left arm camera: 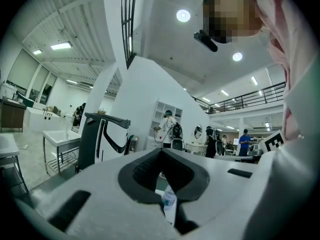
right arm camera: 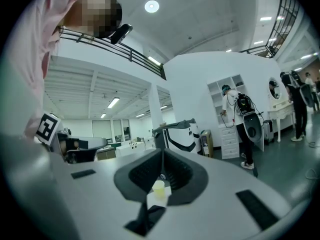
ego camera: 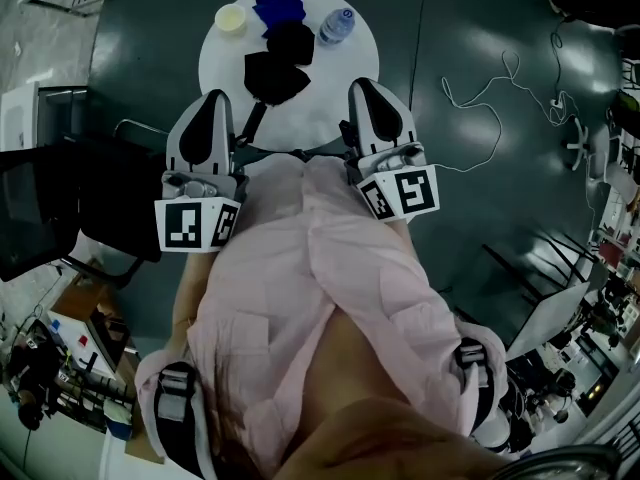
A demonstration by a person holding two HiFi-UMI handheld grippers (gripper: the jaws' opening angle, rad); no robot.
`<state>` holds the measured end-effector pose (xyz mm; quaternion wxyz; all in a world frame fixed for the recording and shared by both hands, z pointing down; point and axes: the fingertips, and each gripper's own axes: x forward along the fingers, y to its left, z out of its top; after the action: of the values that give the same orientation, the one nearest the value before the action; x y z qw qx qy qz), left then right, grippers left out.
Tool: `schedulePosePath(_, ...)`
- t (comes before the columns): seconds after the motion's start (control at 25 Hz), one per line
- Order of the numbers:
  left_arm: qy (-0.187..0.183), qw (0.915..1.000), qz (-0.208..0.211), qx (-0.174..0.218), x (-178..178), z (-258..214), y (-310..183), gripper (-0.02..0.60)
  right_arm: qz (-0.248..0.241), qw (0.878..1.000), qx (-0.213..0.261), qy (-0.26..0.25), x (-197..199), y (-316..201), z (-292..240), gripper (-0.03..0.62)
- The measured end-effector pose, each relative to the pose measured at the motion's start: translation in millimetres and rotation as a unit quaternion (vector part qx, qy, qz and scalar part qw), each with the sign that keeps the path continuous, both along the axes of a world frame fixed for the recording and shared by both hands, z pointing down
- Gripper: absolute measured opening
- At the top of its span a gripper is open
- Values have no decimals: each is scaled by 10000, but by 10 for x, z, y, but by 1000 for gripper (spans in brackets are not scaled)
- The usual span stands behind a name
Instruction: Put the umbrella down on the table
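A round white table (ego camera: 220, 63) stands ahead of me in the head view. On it lies a black bundled thing (ego camera: 275, 73), which looks like the folded umbrella, with a strap hanging over the near edge. My left gripper (ego camera: 213, 103) hovers at the table's near-left edge, jaws shut and empty. My right gripper (ego camera: 370, 93) hovers at the near-right edge, also shut with nothing between its jaws. In the left gripper view the shut left gripper (left arm camera: 161, 151) frames a water bottle (left arm camera: 169, 200). In the right gripper view the shut right gripper (right arm camera: 161, 153) frames a yellow cup (right arm camera: 158, 186).
Also on the table are a yellow cup (ego camera: 231, 18), a blue item (ego camera: 278, 8) and a water bottle (ego camera: 337, 25). A black chair (ego camera: 40, 208) stands at the left and a white cable (ego camera: 480, 108) trails over the dark floor at the right. People stand far off.
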<state>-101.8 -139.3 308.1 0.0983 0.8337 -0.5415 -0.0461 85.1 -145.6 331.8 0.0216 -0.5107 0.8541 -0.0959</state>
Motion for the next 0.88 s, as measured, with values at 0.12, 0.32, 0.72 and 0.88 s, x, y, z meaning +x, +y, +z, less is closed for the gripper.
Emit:
schedulePosePath(0.12, -90, 9999, 50, -57, -12, 89, -9, 18, -16, 10000, -4, 72, -10, 8, 8, 33)
schedulePosePath(0.32, -104, 9998, 96, -113, 13, 130, -33, 18, -77, 9997, 25, 226, -44, 16, 16, 32)
schedulePosePath(0.72, -122, 9997, 51, -206, -41, 150, -87, 18, -44, 9996, -63, 284, -71, -7, 37, 32)
schedulePosePath(0.88, -121, 9997, 44, -218, -64, 153, -104, 18, -37, 9995, -97, 308, -91, -12, 46, 32)
